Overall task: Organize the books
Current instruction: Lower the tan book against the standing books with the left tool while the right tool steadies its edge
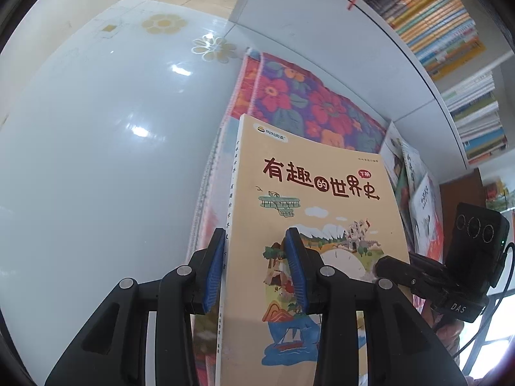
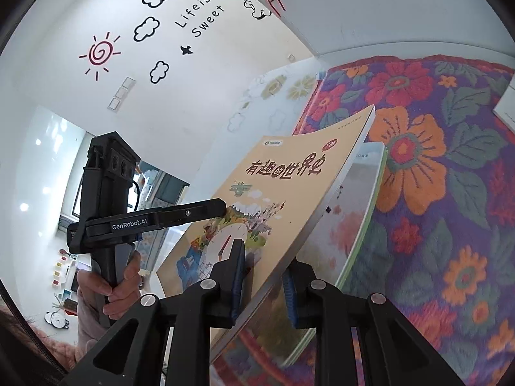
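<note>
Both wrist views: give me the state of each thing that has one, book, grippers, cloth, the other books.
Yellow history book: closed, lifted, tilted, gripped at both sides.
Left gripper: shut on the book's spine edge.
Right gripper: shut on the book's page edge.
Book underneath: closed, lying below the lifted one.
Floral cloth: spread flat on the table.
Books by the shelf: closed, leaning.
Shelved books: packed in rows.

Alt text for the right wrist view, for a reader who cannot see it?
Both grippers clamp a tan illustrated book: the right gripper on its near edge, the left gripper from the left. It is held tilted over another book and a floral cloth.
</note>
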A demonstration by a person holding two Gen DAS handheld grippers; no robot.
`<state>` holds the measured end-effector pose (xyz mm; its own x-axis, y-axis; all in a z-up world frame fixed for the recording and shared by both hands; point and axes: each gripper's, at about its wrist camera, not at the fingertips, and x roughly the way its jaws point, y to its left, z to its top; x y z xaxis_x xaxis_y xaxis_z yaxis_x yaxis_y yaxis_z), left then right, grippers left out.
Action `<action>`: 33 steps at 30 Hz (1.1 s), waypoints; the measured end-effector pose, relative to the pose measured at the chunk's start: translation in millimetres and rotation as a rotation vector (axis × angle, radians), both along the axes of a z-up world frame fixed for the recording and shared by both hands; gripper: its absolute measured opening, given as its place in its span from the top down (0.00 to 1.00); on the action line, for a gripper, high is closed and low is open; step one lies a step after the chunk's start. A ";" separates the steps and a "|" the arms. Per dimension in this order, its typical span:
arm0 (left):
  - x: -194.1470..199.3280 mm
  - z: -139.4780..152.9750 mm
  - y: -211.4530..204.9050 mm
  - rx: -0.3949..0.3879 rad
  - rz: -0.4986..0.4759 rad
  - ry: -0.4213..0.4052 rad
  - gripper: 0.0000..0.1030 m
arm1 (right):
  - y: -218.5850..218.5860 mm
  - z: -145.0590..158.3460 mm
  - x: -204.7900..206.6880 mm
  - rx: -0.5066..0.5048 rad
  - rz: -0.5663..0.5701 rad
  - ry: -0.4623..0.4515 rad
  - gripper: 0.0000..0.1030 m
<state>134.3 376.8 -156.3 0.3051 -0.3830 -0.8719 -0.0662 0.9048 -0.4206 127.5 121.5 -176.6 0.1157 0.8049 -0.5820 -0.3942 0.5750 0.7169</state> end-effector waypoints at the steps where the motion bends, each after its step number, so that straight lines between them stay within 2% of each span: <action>1: 1.2 -2.8 2.4 -0.008 0.004 0.005 0.68 | 1.4 -2.0 2.0 -0.001 0.000 0.005 0.79; 10: 6.1 -25.1 7.6 -0.029 -0.002 0.057 0.68 | 7.8 -27.6 9.1 -0.049 -0.026 0.080 0.78; 15: 7.4 -25.7 7.6 -0.027 -0.002 0.052 0.68 | 8.1 -35.9 7.7 -0.062 -0.046 0.111 0.77; 23: 8.5 -24.9 2.7 0.024 -0.009 0.056 0.67 | 5.2 -39.8 6.8 -0.044 -0.084 0.139 0.77; 25: 8.0 -23.8 0.5 0.076 -0.010 0.061 0.66 | 5.5 -39.0 5.3 -0.047 -0.089 0.133 0.76; 33: 6.5 -19.8 -7.7 0.147 -0.045 0.041 0.66 | 9.1 -38.0 2.8 -0.071 -0.106 0.127 0.76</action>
